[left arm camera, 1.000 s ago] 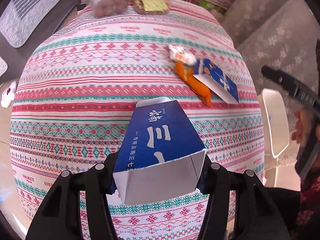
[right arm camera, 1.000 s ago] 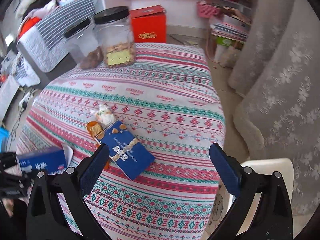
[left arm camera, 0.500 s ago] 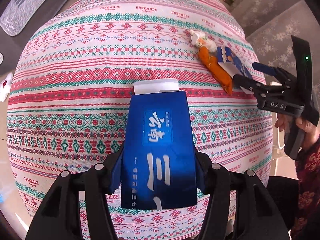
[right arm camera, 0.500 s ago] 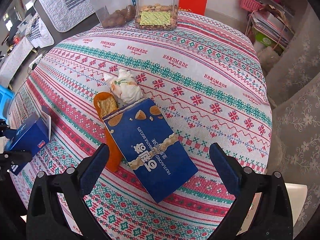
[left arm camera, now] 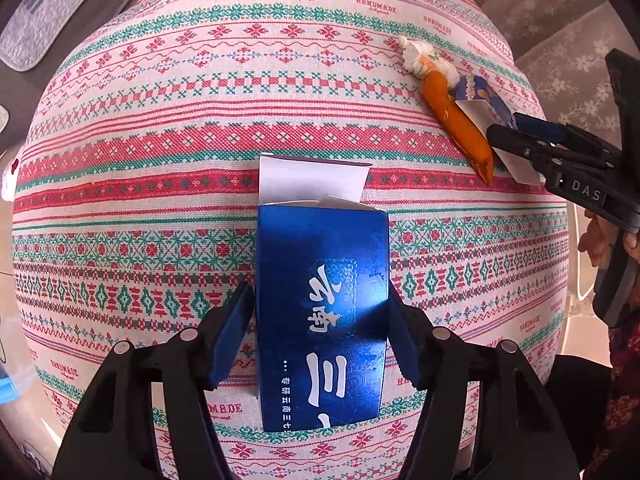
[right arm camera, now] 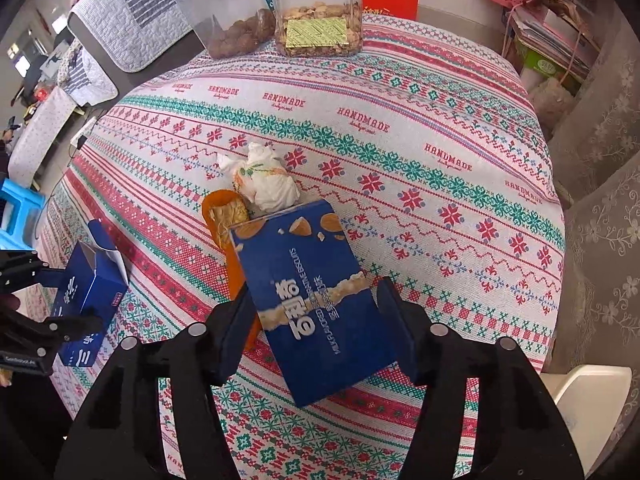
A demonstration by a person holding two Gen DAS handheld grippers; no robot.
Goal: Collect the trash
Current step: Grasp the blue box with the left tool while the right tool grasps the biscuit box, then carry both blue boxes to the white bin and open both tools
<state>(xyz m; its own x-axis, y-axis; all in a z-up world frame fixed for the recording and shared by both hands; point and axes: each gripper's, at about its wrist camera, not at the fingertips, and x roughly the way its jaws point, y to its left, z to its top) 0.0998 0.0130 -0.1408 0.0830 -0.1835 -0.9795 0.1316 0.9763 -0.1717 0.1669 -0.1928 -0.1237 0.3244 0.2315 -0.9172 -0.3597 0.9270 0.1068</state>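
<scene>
Our shiny dark blue cardboard carton with white letters [left arm camera: 322, 312] now lies flat on the striped red, green and pink tablecloth [left arm camera: 160, 160], its white flap open at the far end. Half a second ago it lay the same way, and a second ago it was tipped up so we saw its open white bottom. The left gripper [left arm camera: 322, 336] has a pad on each side of the carton, but we cannot tell if it squeezes or has let go.

The flat blue biscuit box [right arm camera: 316, 304] lies near the table edge, on top of a long orange wrapper [right arm camera: 224, 220], beside a crumpled white paper ball [right arm camera: 268, 184]. The right gripper [right arm camera: 316, 328] has come much closer. Its jaws now stand wide on both sides of the biscuit box, not touching yet. We think it grabs that box next.
</scene>
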